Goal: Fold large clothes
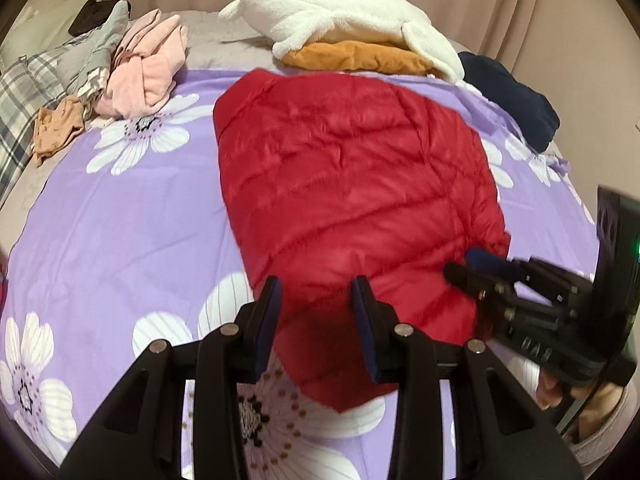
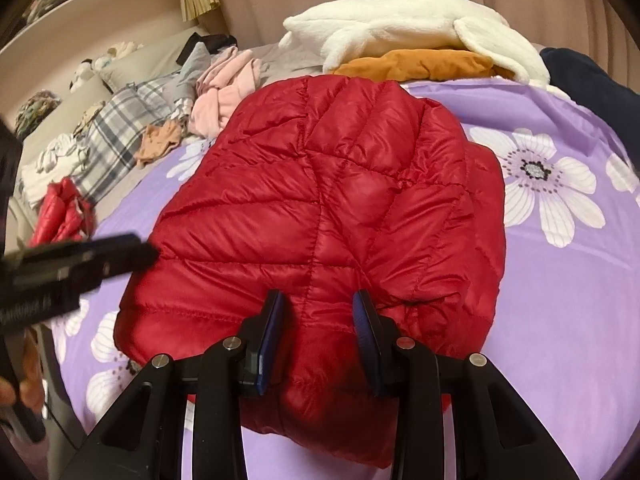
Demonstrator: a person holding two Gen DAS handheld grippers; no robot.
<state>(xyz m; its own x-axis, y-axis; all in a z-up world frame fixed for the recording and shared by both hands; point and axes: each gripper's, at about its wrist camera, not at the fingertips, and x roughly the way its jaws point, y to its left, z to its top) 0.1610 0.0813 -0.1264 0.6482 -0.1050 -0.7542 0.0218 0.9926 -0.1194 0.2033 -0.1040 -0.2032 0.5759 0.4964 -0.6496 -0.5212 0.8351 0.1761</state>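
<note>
Red quilted puffer jacket (image 2: 320, 200) is lying folded into a rounded bundle in the middle of the bed, on a purple flowered sheet (image 1: 120, 240) with bare sheet showing to both sides. Both grippers are hanging over its near edge, jaws spread and holding nothing: left gripper (image 1: 316, 300), right gripper (image 2: 318, 312). White fleece (image 1: 352, 16) and pink clothes (image 1: 148, 68) are lying beyond it

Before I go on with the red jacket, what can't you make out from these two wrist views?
- Red jacket: near edge hidden behind right gripper in the right wrist view; sleeves and zipper not visible.
- Left gripper: contact with the jacket unclear, left wrist view blurred there.
- Second red garment: partly hidden by the left gripper's body in the right wrist view.
- Dark blue garment: cut by the frame edge.
</note>
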